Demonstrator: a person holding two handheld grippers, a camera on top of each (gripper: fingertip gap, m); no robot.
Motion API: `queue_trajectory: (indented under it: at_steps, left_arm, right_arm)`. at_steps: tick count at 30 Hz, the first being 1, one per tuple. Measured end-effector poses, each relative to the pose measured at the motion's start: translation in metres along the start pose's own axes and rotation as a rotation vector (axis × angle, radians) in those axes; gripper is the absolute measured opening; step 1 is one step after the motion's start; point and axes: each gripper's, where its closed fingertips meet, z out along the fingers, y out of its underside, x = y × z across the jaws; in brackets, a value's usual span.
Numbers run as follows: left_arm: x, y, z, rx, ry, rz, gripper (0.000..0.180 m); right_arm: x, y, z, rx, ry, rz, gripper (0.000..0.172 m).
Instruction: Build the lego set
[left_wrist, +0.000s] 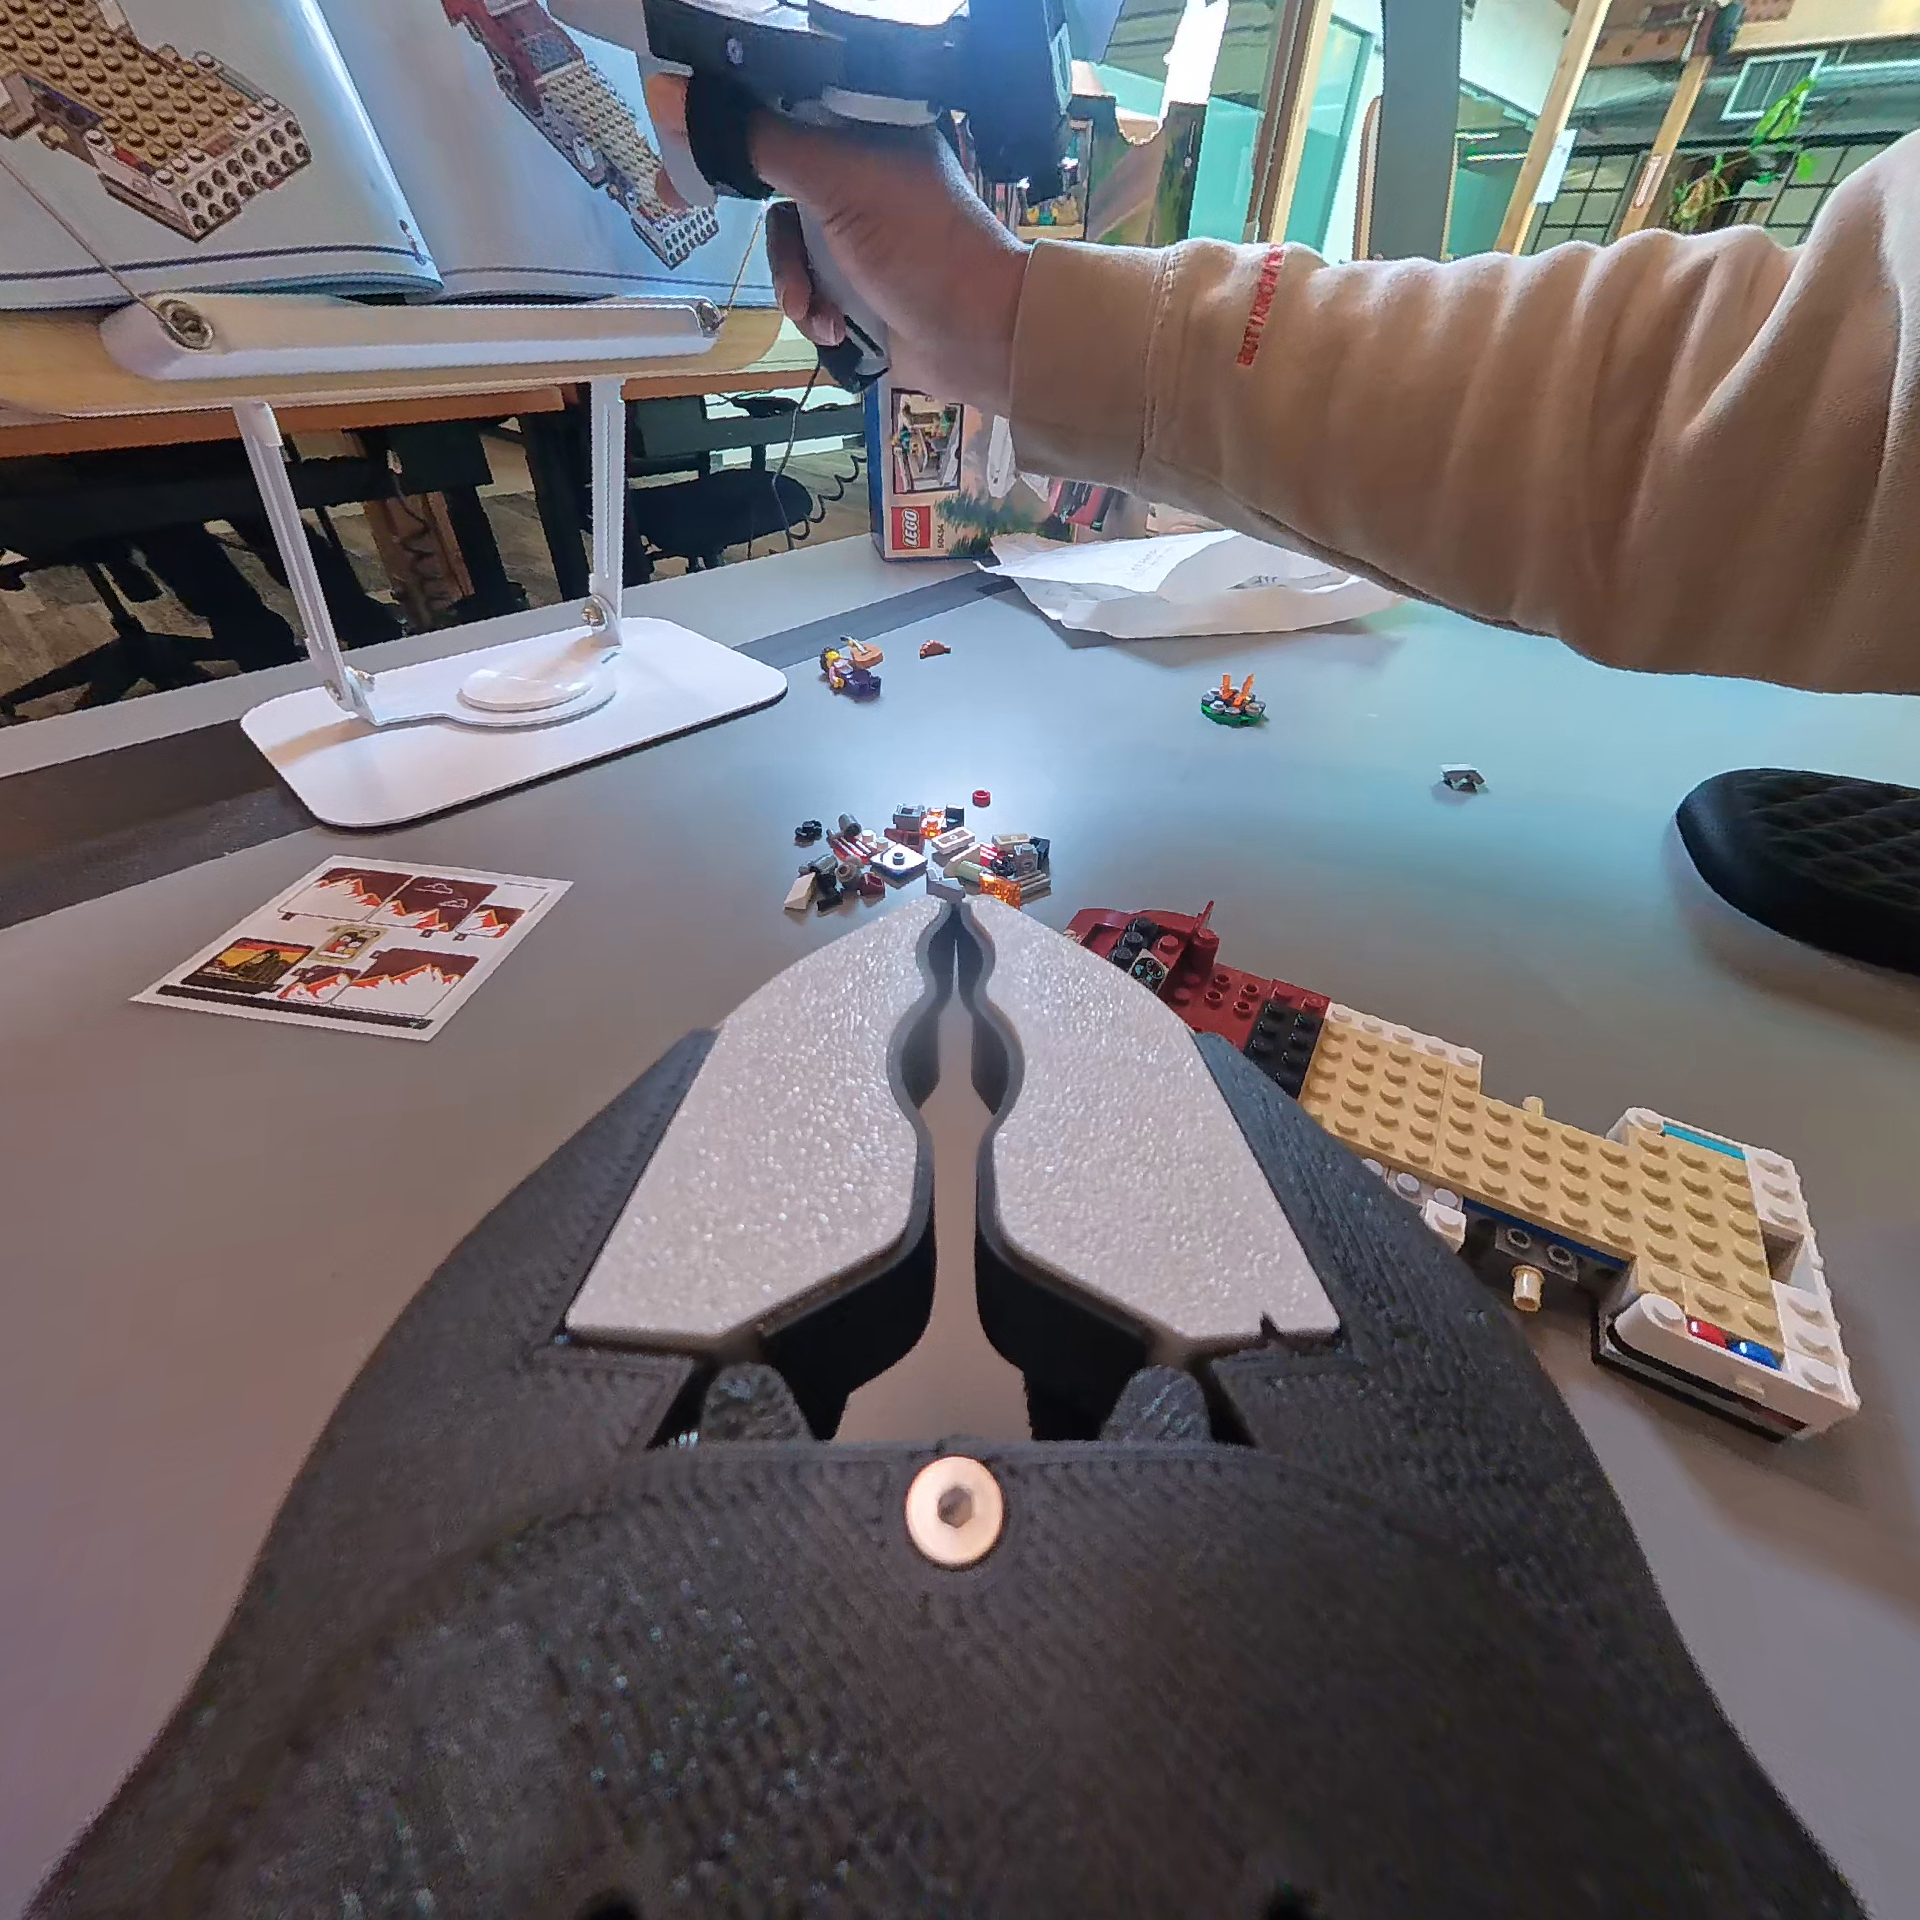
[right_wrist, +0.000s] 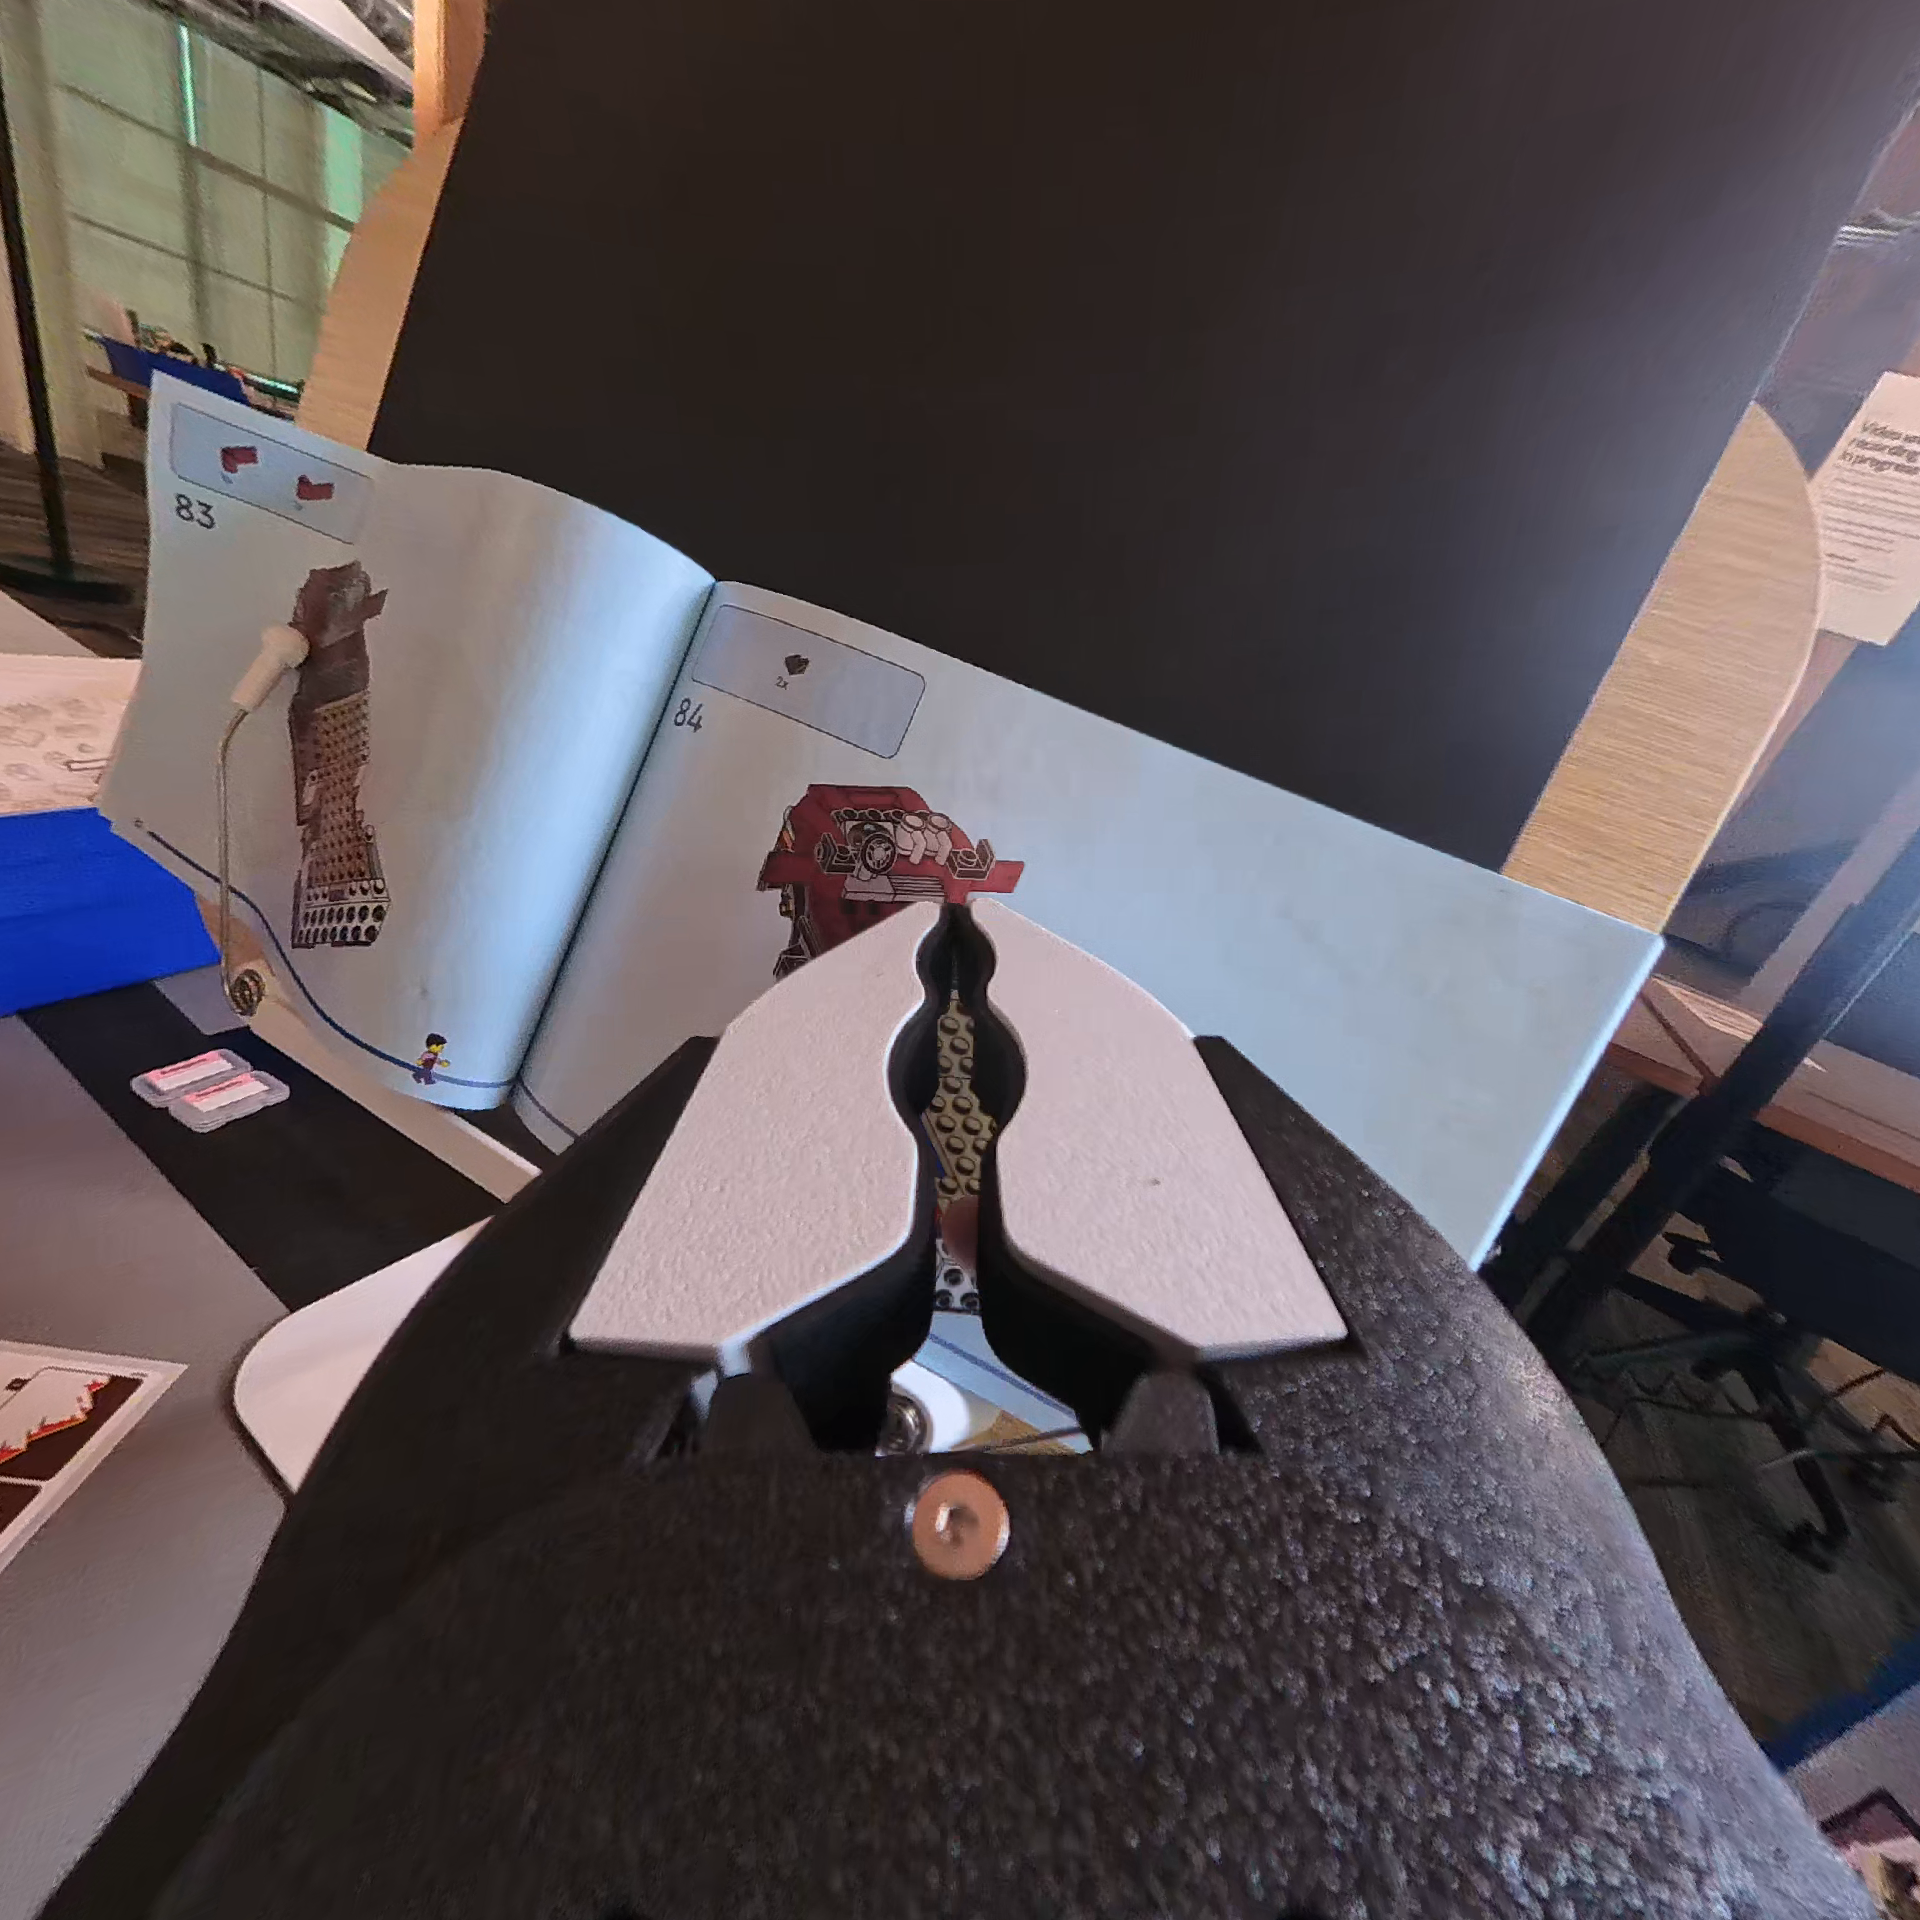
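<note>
Left claw (left_wrist: 951, 914): closed, empty, low over the loose brick pile (left_wrist: 925, 857) on the worktop (left_wrist: 520, 1195). Right claw (right_wrist: 956, 914): closed, empty, raised at the open booklet (right_wrist: 1195, 935). Risk: a nudge may tip the booklet stand (left_wrist: 499, 717) or scatter bricks.

A grey tabletop (left_wrist: 468, 1195) carries the lot. On it lie a sticker sheet (left_wrist: 348, 948) at the left, the flat white base of a book stand (left_wrist: 520, 727) behind it, and a scatter of small loose bricks (left_wrist: 925, 852) in the middle. A partly built brick model (left_wrist: 1455, 1164) in dark red, black, tan and white lies to the right. Farther back sit a minifigure (left_wrist: 852, 670), a small green round build (left_wrist: 1233, 701), crumpled white paper (left_wrist: 1174, 587) and a toy box (left_wrist: 935, 478). A black mesh pad (left_wrist: 1818, 862) rests at the right edge.
</note>
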Motion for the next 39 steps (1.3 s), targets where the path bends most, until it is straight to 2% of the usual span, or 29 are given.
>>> queue_trajectory:
  at_steps: [6,9,14,17,23,29,33,39]
  left_arm:
    - [-0.001,0.000,0.000,-0.001,-0.010,0.005,0.000]
    - [0.001,0.001,0.000,-0.010,-0.003,0.009,0.000]
    - [0.004,0.000,-0.001,-0.009,0.002,0.020,0.000]
    - [0.006,-0.001,-0.001,-0.004,0.010,0.018,0.000]
    - [0.009,-0.002,-0.001,0.000,0.016,0.032,0.000]
    - [0.007,0.001,0.002,-0.014,-0.002,0.054,0.000]
    - [0.006,0.005,0.004,-0.035,-0.014,0.062,0.000]
    - [0.010,0.000,0.005,-0.003,-0.005,0.119,0.000]
  right_arm:
    - [-0.001,-0.006,-0.005,0.012,-0.006,0.001,0.000]
    - [-0.005,-0.014,-0.019,0.030,-0.013,0.005,0.000]
    - [-0.020,-0.024,-0.066,0.045,-0.035,0.039,0.000]
    - [-0.034,-0.025,-0.107,0.048,-0.086,0.067,0.014]
    - [-0.049,-0.011,-0.195,-0.020,-0.114,0.120,0.021]
    - [-0.074,0.023,-0.271,-0.109,-0.100,0.302,0.033]
    - [-0.085,0.047,-0.296,-0.128,-0.075,0.407,0.040]
    - [-0.094,0.054,-0.298,-0.106,-0.087,0.278,0.042]
